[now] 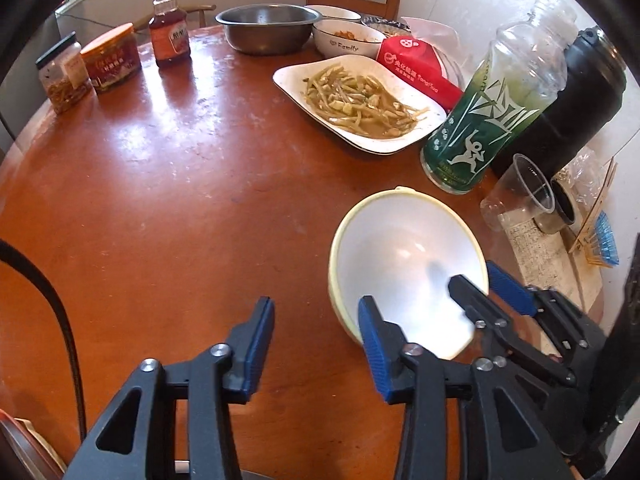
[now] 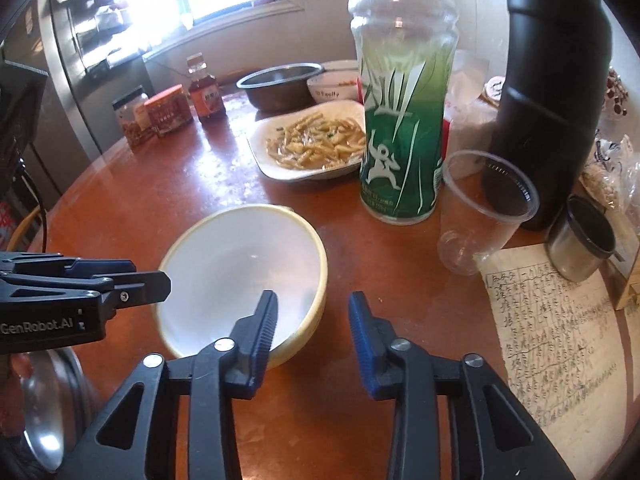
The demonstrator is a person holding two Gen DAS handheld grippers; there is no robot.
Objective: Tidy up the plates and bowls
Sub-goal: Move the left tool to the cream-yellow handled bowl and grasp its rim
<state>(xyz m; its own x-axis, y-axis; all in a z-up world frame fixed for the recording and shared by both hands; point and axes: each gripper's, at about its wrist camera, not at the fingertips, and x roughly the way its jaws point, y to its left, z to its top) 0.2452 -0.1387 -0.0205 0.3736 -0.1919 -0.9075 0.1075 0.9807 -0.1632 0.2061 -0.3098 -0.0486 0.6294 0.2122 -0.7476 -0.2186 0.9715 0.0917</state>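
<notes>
Mind the empty white plastic bowl with the pale yellow rim, standing on the round red-brown wooden table just in front of the tall clear plastic bottle with the green label. Note the right gripper with jaws apart, straddling the bowl's near right rim: one finger inside, one outside, no pad visibly pressing. Note the left gripper likewise apart, with only bare table in its gap and its inner finger just beside the bowl's left rim.

Likely trouble:
- Pinching a thin, light rim on one side only: expect tilting or swinging on the lift, possibly slipping out of the pads.
- Closing with the outer finger off the wall: expect the bowl to skate across the smooth table instead of being caught.
- Nudging from the left gripper while the right clamps: same sliding, towards the bottle and the clear disposable plastic cup, both probably easy to topple.
- Carrying low towards the white square plate of green beans in sauce: risk of clipping its edge and spilling.
</notes>
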